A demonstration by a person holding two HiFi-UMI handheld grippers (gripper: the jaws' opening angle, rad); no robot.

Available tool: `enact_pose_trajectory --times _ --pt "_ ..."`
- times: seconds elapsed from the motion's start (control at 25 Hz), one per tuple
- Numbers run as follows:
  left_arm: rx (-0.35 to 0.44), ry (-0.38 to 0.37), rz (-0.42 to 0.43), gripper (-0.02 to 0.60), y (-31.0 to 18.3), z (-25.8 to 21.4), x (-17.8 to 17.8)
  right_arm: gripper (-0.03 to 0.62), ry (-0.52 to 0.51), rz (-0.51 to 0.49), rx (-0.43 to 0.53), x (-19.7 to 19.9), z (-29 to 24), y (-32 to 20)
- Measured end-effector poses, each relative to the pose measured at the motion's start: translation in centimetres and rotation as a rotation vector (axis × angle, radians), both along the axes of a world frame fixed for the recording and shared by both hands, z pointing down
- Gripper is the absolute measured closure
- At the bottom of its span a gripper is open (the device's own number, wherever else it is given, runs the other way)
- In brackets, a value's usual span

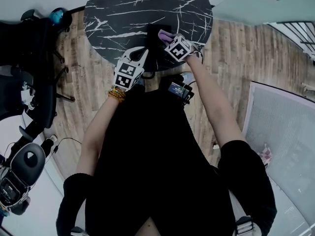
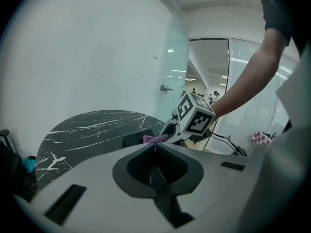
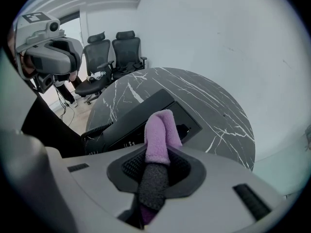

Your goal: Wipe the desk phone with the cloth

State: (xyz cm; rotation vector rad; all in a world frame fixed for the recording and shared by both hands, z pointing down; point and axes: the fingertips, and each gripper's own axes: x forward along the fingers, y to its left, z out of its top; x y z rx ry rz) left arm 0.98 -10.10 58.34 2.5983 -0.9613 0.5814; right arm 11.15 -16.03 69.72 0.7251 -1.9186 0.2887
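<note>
Where the black desk phone (image 3: pixel 138 118) lies on the round black marble worktop (image 3: pixel 218 113), close to the edge nearest the person, the purple fleece cloth (image 3: pixel 163 130) stands over it, pinched in the right gripper (image 3: pixel 158 152). That gripper's jaws are clamped on the folded cloth, and a rounded purple end sticks out ahead of them above the phone's flat face. Whether the cloth actually touches the phone cannot be told. A coiled black cord (image 3: pixel 95 129) runs along the phone's left end in the right gripper view. In the head view the cloth shows as a small purple patch at the phone's right side, just ahead of the right gripper's marker cube.

The left gripper (image 2: pixel 155 145) is held just beside the right one at the worktop's near edge. Its jaws are brought together with nothing between them, and their tips point toward the phone. A string of amber beads (image 1: pixel 116 94) circles the person's left wrist.

Around the worktop lies a pale wood-plank floor (image 1: pixel 236 53). Two black office chairs (image 3: pixel 114 52) stand beyond it near a white wall (image 3: pixel 218 33).
</note>
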Motion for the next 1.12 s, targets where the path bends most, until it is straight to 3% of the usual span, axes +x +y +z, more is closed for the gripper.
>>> enact_pose_trajectory --times 1.12 --pt "-0.003 -0.012 0.012 0.56 0.3 0.2 0.0 0.513 -0.017 -0.004 -0.042 -0.3 2.1 4.1"
